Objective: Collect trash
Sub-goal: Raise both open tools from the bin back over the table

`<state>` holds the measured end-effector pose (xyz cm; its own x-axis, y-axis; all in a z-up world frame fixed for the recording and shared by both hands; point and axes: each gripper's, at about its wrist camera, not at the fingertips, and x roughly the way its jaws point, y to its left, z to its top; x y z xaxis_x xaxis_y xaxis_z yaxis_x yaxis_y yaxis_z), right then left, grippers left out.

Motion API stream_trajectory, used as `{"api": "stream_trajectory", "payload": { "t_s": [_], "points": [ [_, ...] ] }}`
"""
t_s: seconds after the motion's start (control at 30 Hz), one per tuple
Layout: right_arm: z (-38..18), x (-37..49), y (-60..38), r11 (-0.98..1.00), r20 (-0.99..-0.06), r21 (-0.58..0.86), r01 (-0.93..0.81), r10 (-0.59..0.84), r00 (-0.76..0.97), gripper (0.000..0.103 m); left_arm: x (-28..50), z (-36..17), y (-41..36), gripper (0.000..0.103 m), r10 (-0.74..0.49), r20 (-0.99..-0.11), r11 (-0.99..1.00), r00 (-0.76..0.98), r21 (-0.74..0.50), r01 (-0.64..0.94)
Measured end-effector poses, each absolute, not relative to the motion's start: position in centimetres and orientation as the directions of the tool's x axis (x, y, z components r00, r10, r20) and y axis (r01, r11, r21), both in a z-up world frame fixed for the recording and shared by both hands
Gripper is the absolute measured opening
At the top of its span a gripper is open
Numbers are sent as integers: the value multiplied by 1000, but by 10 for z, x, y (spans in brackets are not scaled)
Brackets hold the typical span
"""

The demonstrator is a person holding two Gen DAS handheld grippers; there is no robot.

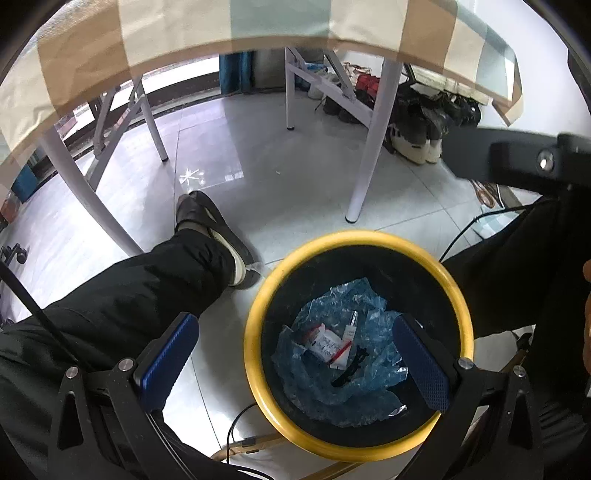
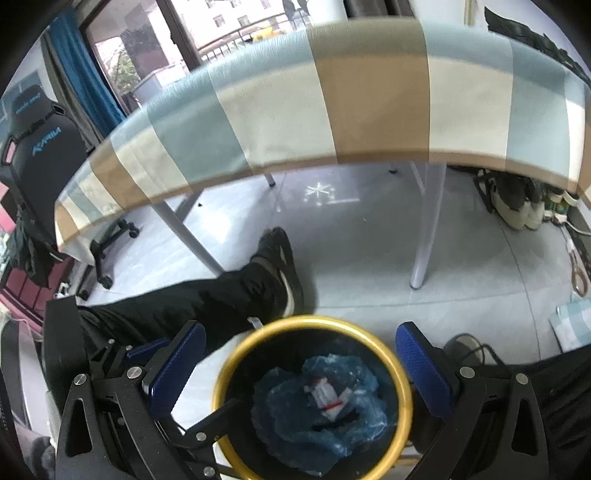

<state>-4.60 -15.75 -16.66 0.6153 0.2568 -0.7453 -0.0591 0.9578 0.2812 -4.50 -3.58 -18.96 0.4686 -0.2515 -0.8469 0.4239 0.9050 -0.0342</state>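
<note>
A black trash bin with a yellow rim [image 1: 255, 321] [image 2: 221, 373] stands on the floor between a person's legs. Inside lie crumpled blue plastic [image 1: 369, 387] [image 2: 280, 424], a white and red wrapper [image 1: 328, 345] [image 2: 325, 397], a small white tube [image 1: 350, 328] and a black clip-like piece [image 1: 351, 369]. My left gripper [image 1: 295, 354] hangs open over the bin, nothing between its blue pads [image 1: 168, 360]. My right gripper [image 2: 301, 365] is also open above the bin, empty. Its blue pads [image 2: 177, 367] stand wide apart.
A table with a checked cloth [image 1: 229, 22] [image 2: 332, 107] overhangs the floor, white legs [image 1: 365, 147] [image 2: 424, 229] close by. The person's dark trouser leg and shoe [image 1: 207, 229] [image 2: 277, 266] lie left of the bin. Shoes [image 1: 417, 144] line the far wall. An office chair [image 2: 40, 147] stands left.
</note>
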Motion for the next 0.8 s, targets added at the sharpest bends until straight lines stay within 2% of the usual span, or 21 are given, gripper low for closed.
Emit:
{"api": "stream_trajectory", "payload": {
  "t_s": [0.8],
  "points": [
    [-77,-31,-173,955,-608,232,-185,291,739,103,-29,-92,-17,102,-296,-712,910,637,-8,414]
  ]
}}
